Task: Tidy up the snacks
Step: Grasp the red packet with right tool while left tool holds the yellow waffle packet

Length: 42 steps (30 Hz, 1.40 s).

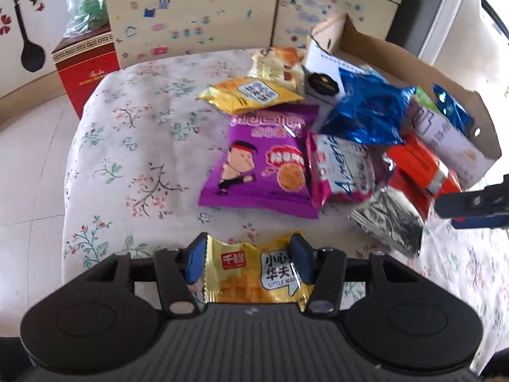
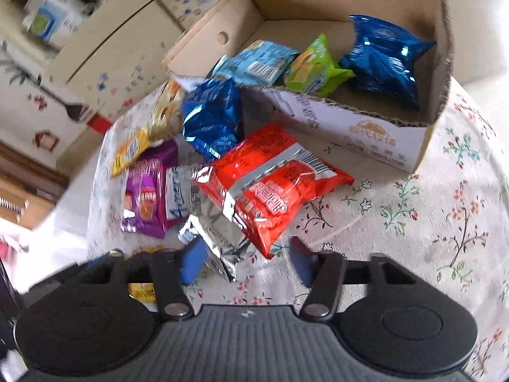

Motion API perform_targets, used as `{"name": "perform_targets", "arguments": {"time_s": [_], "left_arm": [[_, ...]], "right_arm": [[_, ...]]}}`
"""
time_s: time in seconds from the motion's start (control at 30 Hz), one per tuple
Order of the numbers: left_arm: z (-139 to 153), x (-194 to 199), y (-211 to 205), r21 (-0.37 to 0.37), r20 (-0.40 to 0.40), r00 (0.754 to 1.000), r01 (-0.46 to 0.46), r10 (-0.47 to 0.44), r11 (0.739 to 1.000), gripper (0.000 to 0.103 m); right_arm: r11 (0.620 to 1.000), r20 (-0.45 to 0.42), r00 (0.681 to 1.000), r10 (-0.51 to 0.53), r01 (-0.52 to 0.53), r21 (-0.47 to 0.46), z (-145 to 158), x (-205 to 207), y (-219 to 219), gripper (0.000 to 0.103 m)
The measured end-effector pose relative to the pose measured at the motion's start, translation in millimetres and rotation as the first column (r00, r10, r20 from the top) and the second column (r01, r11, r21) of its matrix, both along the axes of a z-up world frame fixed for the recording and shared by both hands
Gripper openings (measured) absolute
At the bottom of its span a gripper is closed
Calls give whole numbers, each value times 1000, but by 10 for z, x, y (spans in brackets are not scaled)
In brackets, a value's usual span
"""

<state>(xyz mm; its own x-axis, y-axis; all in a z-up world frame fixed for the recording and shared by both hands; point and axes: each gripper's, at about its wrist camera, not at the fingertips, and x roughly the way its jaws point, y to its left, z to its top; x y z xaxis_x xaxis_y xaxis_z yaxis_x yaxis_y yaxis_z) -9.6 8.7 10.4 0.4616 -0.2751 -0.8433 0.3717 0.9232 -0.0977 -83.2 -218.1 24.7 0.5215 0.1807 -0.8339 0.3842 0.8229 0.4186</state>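
Note:
My left gripper (image 1: 246, 259) is shut on a yellow wafer packet (image 1: 251, 273) and holds it above the near edge of the floral table (image 1: 133, 159). My right gripper (image 2: 245, 262) is open and empty, just short of a silver packet (image 2: 216, 242) and a red packet (image 2: 270, 187). It also shows at the right edge of the left wrist view (image 1: 470, 205). A cardboard box (image 2: 366, 127) at the far right holds a light blue (image 2: 254, 63), a green (image 2: 313, 68) and a shiny blue packet (image 2: 385, 54). Loose on the table lie a purple packet (image 1: 261, 162), a pink-white one (image 1: 342, 165), a blue one (image 1: 366, 111) and two yellow ones (image 1: 251, 95).
A cream cabinet with stickers (image 1: 197, 12) stands behind the table. A red carton (image 1: 87, 70) with a plastic bag on top stands on the floor at the far left. The table's left half is bare floral cloth.

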Motion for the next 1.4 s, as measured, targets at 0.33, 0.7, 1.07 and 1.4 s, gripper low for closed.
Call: {"name": "perform_targets", "arguments": {"time_s": [0.33, 0.7, 1.07, 1.4], "left_arm": [[1, -20, -74, 30, 16, 1000, 5, -5, 1000, 56], [-58, -57, -119, 37, -22, 996, 86, -85, 996, 73], [-81, -102, -129, 64, 7, 995, 99, -100, 993, 72], [-42, -93, -32, 21, 21, 998, 61, -62, 998, 53]], "right_arm": [[963, -15, 964, -266, 266, 32, 16, 248, -145, 98], [948, -60, 946, -318, 318, -23, -194, 491, -124, 90], [987, -45, 986, -158, 156, -32, -113, 256, -27, 74], [999, -16, 999, -30, 30, -36, 23, 62, 80, 74]]}}
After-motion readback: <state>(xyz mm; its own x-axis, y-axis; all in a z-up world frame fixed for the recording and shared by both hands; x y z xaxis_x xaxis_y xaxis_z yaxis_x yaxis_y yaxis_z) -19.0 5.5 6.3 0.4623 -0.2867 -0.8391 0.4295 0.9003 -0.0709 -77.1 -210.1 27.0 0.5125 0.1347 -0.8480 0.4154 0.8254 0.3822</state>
